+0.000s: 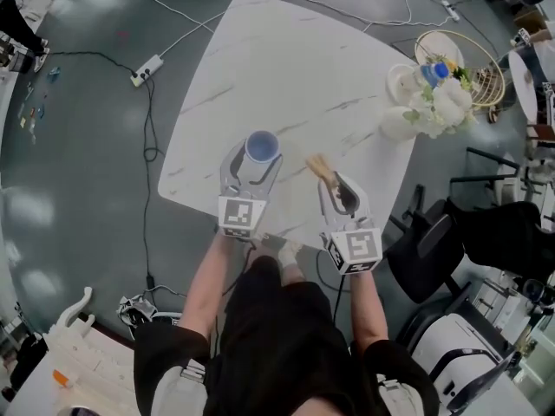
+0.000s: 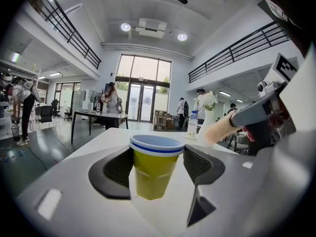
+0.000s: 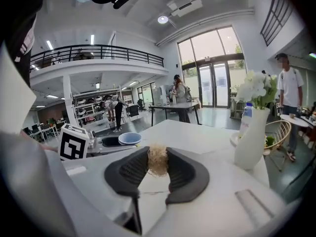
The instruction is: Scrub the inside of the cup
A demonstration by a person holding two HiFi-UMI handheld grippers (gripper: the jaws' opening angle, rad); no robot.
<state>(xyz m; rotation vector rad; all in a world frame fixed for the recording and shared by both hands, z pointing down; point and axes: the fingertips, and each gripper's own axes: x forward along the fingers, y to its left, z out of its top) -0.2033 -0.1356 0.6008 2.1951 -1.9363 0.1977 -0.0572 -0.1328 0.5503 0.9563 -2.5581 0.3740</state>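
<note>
Cup: we see the cup [image 2: 155, 166], yellow w/ a blue and white rim, upright and mouth up btw the jaws of the left gripper [image 1: 257, 158], over the near part of the worktop [image 1: 286, 59]
Left jaws: spread wide but pinching the cup, one pad on each side just under the rim
Cup bottom: we cannot tell if it touches the worktop
Brush: we see a brush [image 3: 158, 160] w/ pale straw-like bristles, held in the right gripper [image 1: 336, 189]; its tip sticks out ahead of the jaws
Right jaws: nearly together, pressed on the brush
Brush vs cup: apart; the brush is near the cup on its right side, outside it
Far corner of worktop: a white vase [image 1: 403, 121] w/ white flowers, and a bottle [image 1: 434, 72] w/ a blue cap just beside it
Floor: grey, w/ a power strip [image 1: 146, 69] and cables
</note>
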